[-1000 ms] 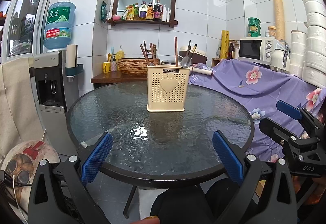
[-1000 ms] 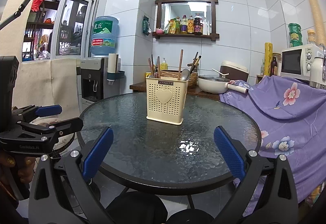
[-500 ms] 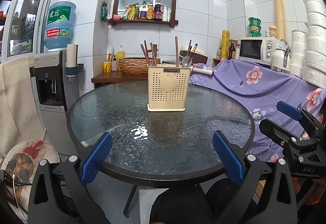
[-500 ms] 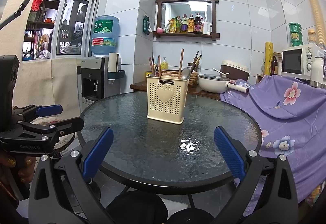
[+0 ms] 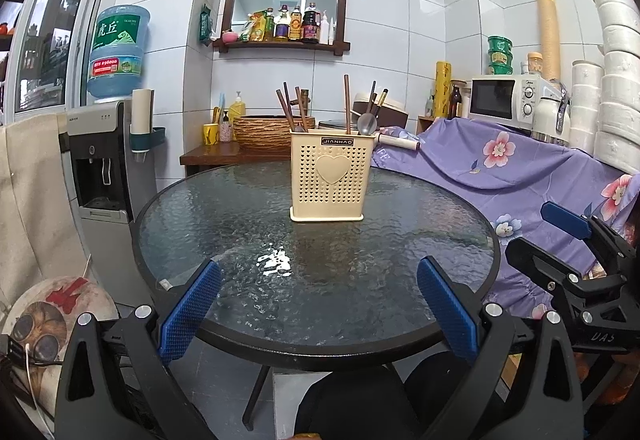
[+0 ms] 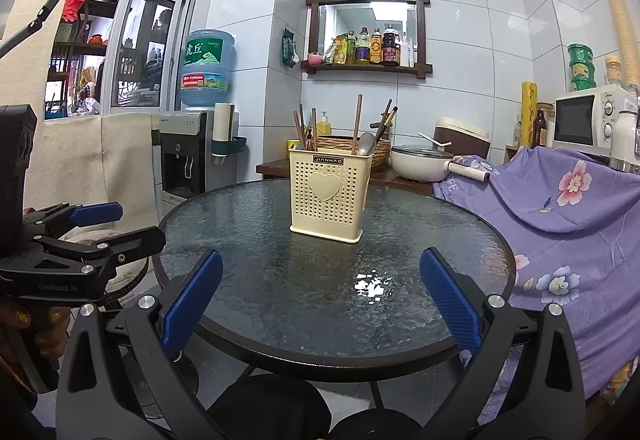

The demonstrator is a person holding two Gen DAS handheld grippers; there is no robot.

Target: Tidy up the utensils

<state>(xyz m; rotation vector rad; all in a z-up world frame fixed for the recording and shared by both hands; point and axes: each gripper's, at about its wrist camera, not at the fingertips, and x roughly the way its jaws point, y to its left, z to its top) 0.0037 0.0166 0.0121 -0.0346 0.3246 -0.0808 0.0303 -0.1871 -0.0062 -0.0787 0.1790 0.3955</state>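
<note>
A cream perforated utensil holder with a heart on its front stands upright near the far side of the round glass table. Brown chopsticks and a metal spoon stick out of it. My left gripper hangs open at the table's near edge with nothing between its blue pads. My right gripper is open too, empty, to the right of the left one.
A water dispenser stands left of the table. A purple floral cloth covers furniture on the right, with a microwave behind it. A low wooden side table holds a woven basket and a white pan.
</note>
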